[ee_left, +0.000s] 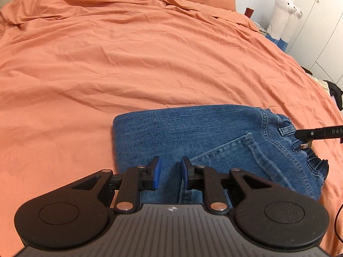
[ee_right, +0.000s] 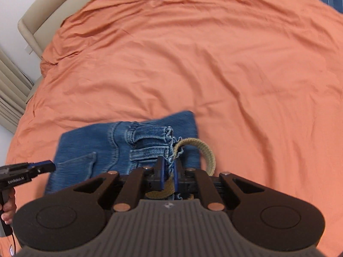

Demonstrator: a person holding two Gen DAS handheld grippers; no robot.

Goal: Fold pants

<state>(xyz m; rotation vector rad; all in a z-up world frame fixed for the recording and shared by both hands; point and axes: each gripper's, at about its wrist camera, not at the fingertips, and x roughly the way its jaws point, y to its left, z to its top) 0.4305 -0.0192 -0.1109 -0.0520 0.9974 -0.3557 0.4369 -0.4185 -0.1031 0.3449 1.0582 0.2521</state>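
From where I stand, the blue denim pants already lie as a compact folded rectangle on the rumpled orange bedspread, at the near side of the bed. The fold on the left looks clean and square; a stitched back pocket faces up.

Going left to right: the left gripper hovers low over the left part of the bundle with its blue pads a little apart and nothing between them, so it grips no cloth. Further right, the right gripper is pinched shut on the gathered, frayed waistband edge, with a tan woven drawcord looping out beside it.

I judge the folding mostly done. What seems left is to lay that waistband end flat, tuck the cord in, let go and smooth the stack.
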